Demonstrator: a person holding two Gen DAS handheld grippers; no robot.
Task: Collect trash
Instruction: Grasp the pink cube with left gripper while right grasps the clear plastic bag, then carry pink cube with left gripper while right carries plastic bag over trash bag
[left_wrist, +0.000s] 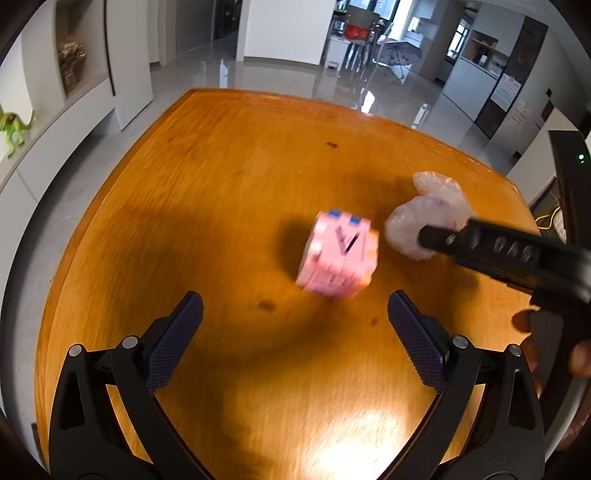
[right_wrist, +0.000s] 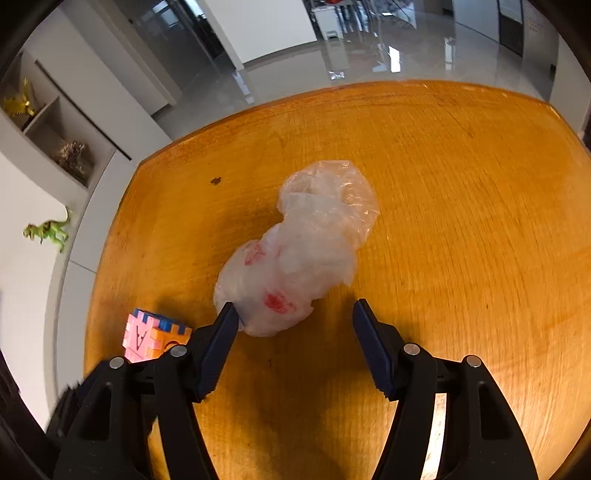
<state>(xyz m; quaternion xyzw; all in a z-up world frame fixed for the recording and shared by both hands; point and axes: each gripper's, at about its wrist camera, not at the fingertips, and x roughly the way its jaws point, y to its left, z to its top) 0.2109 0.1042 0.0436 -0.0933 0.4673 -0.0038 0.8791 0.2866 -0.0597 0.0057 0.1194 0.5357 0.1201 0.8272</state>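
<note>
Both sets of jaws are spread wide right now and gripping nothing. Right gripper (right_wrist: 293, 314) has its jaws on either side of the near end of the bag (right_wrist: 299, 247), a crumpled clear plastic one with red print lying in the middle of the table (right_wrist: 461, 184). One pad looks like it's touching or just brushing the bag's edge; the other is apart from it, with bare wood in between. Left gripper (left_wrist: 295, 310) hovers just short of the cube (left_wrist: 338, 254), a pink and orange foam puzzle block just beside the bag. It's blurry in the left view, so I can't say whether it's sitting flat or tipped.

My read is the bag is the trash and the right gripper is lining up for it. To do that well, I'd push in a bit further so the pads straddle the fat lower lump rather than the thin edge, then squeeze slow. Loose plastic squishes and slides out, so grab a thick bunch. Keep low to the table so the film doesn't skate ahead of the jaws. I'd also watch that the left pad doesn't nudge the cube.
</note>
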